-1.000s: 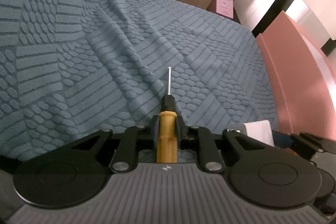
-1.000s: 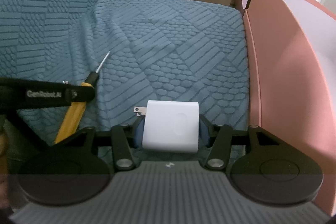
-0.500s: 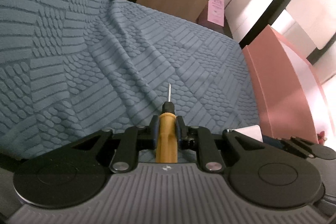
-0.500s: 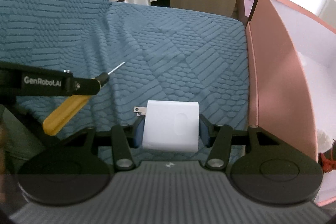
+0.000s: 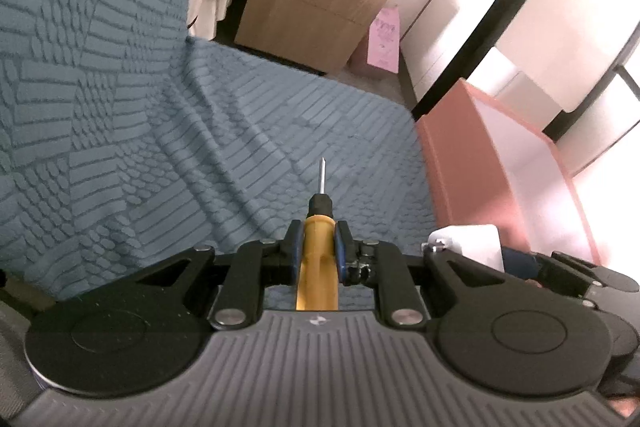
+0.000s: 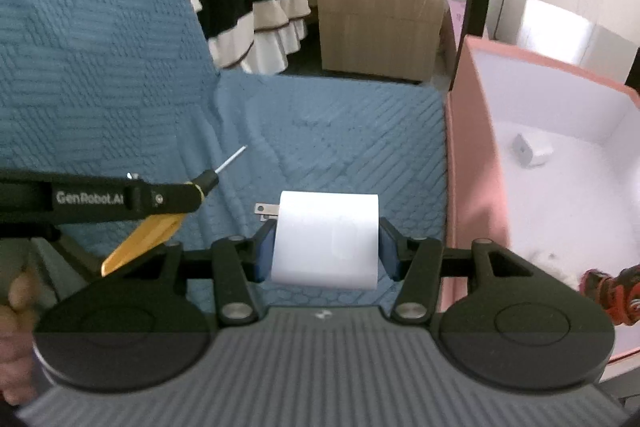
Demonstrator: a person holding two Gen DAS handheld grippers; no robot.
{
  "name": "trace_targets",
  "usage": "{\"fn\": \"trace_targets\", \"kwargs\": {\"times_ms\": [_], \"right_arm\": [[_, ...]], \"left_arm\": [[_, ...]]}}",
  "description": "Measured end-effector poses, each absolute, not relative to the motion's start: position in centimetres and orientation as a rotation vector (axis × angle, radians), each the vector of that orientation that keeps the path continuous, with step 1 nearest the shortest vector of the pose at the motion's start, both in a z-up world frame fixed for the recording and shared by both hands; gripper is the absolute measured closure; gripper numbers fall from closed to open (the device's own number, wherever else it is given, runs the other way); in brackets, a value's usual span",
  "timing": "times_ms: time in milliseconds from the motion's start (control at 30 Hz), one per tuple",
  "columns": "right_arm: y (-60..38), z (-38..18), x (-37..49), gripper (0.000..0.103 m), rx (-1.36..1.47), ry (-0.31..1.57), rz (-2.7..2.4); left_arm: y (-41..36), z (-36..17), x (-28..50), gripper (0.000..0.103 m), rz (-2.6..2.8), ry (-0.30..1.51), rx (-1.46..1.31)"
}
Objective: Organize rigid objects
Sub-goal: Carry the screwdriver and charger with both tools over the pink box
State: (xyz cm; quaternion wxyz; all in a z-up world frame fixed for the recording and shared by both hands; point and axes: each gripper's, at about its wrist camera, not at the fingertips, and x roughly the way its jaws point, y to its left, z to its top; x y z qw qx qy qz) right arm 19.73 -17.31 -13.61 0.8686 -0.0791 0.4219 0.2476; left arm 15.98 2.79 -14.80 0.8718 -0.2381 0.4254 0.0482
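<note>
Grippers hung above the blue textured cover (image 5: 192, 155): our left gripper (image 5: 318, 241) pinched the yellow screwdriver (image 5: 318, 259), tip toward twelve o'clock; our right gripper (image 6: 326, 247) clamped the white charger (image 6: 326, 239). We saw the pink box (image 6: 466, 187) at three o'clock.

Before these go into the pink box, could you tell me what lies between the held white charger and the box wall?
Nothing lies there: in the right wrist view only bare blue textured cover shows between the white charger and the pink box wall.
</note>
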Motion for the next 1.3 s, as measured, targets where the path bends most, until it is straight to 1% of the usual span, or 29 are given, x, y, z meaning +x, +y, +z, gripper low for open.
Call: {"fn": "trace_targets", "kwargs": {"times_ms": [433, 667, 933, 1133, 1300], "right_arm": [[-19.4, -8.8, 20.1, 0.048, -0.127, 0.81, 0.513], [-21.2, -7.2, 21.4, 0.048, -0.037, 0.826, 0.525], [-23.8, -5.0, 22.7, 0.048, -0.039, 0.776, 0.471], [-26.5, -3.5, 23.7, 0.048, -0.022, 0.743, 0.44], [-29.0, -3.4, 24.6, 0.048, -0.015, 0.731, 0.401]], "left_arm": [[1.3, -10.3, 16.6, 0.084, 0.066, 0.839, -0.49], [-0.1, -7.7, 18.2, 0.084, 0.02, 0.799, -0.507], [-3.8, -4.0, 21.2, 0.084, -0.039, 0.737, -0.467], [-6.6, -2.7, 23.0, 0.084, -0.081, 0.719, -0.462], [-9.3, -2.5, 24.9, 0.084, -0.108, 0.719, -0.478]]}}
